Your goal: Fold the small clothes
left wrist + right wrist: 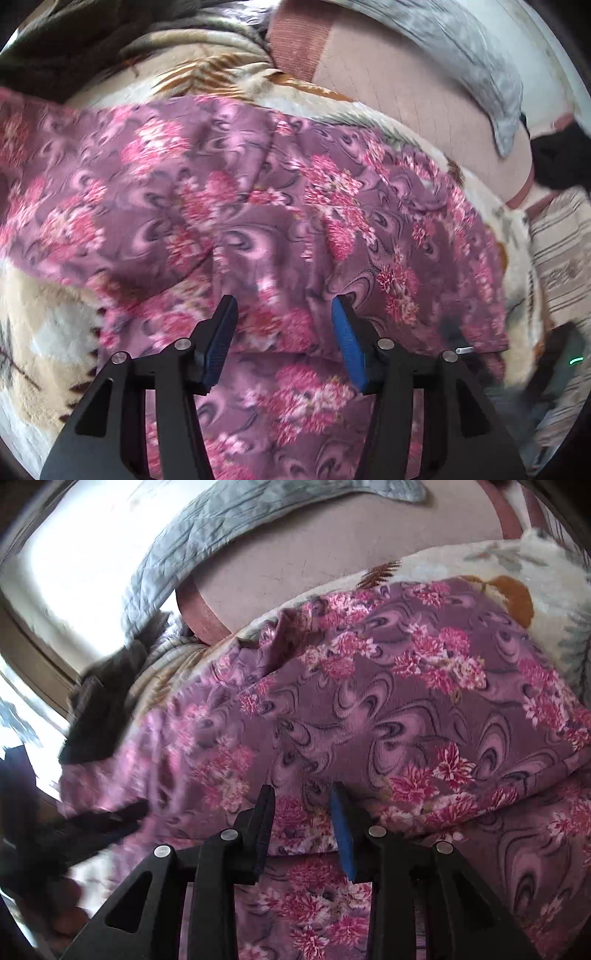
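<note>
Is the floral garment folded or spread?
Mostly spread: the floral garment lies across the blanket, but a doubled edge by the right tongs suggests one fold.

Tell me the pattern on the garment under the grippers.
Pink flowers with dark swirls on mauve-purple garment, clearest in the right wrist view.

Setting: a home bedroom or sleeping area. Evidence: a plush cream blanket [55,332] with tan and orange leaf print as the working surface, floral purple garment [258,206] spread on it; pink mattress or upholstered base [417,110] at 1 o'clock in the left wrist view, with darker ribbed trim; grey quilted bedspread [207,531] at 11 o'clock in the right wrist view, draped along the far edge; striped bedding [561,258] at 3 o'clock in the left wrist view. Bright daylight, seemingly from a window [74,572], at 10 o'clock in the right wrist view.
</note>
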`<action>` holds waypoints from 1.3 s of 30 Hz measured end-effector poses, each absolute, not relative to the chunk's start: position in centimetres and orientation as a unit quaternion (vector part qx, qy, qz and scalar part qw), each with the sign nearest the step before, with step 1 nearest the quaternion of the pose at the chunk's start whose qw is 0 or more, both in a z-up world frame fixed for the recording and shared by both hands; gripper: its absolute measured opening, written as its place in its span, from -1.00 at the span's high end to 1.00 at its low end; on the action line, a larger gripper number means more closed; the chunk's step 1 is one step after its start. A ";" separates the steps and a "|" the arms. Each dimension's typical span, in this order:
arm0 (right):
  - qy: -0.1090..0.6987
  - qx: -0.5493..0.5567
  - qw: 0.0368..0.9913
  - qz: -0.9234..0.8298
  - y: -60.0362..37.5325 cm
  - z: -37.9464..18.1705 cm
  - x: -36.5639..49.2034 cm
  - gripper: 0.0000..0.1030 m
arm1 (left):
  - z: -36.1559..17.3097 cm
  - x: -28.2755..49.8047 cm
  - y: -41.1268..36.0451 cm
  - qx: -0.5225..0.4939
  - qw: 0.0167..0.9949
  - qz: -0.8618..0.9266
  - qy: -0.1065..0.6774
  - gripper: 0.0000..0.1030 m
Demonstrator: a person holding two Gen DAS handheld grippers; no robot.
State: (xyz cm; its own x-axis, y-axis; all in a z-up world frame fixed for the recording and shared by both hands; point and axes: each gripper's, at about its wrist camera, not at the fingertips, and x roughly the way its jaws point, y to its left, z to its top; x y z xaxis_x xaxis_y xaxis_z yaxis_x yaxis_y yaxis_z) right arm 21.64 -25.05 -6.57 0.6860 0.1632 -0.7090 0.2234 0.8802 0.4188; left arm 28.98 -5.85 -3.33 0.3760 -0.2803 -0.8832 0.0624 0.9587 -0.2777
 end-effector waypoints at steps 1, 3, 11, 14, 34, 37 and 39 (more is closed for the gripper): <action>0.394 0.224 0.891 -0.025 -24.3 -6.1 21.5 0.35 | -3.1 28.9 -5.1 -0.103 0.824 -0.099 0.548 0.00; 0.379 0.231 0.896 -0.013 -24.1 -5.3 21.2 0.33 | -2.3 28.9 -3.3 -0.113 0.830 -0.092 0.538 0.00; 0.384 0.249 0.889 0.035 -22.7 -6.4 22.0 0.08 | 0.3 29.6 10.8 -0.203 0.843 -0.012 0.497 0.00; 0.382 0.263 0.885 0.043 -23.0 -6.6 21.9 0.05 | 1.1 29.4 17.4 -0.263 0.844 0.022 0.467 0.00; 0.363 0.287 0.884 0.058 -23.4 -6.8 21.8 -0.01 | -5.3 33.8 33.0 -0.578 0.740 -0.016 0.342 0.04; 0.365 0.282 0.885 0.056 -23.3 -6.7 21.8 -0.01 | -4.5 33.7 32.8 -0.575 0.745 -0.026 0.338 0.53; 0.365 0.280 0.886 0.054 -23.2 -6.6 21.8 -0.01 | -3.3 33.5 32.3 -0.555 0.760 -0.024 0.338 0.77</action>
State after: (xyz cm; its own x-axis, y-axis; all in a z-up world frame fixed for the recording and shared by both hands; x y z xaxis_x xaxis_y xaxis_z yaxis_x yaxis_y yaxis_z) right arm 21.78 -23.17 -6.59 0.7270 0.3012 -0.6170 0.1085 0.8369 0.5364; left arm 33.45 32.34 -3.28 0.7706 -0.4106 -0.4874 -0.3390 0.3834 -0.8591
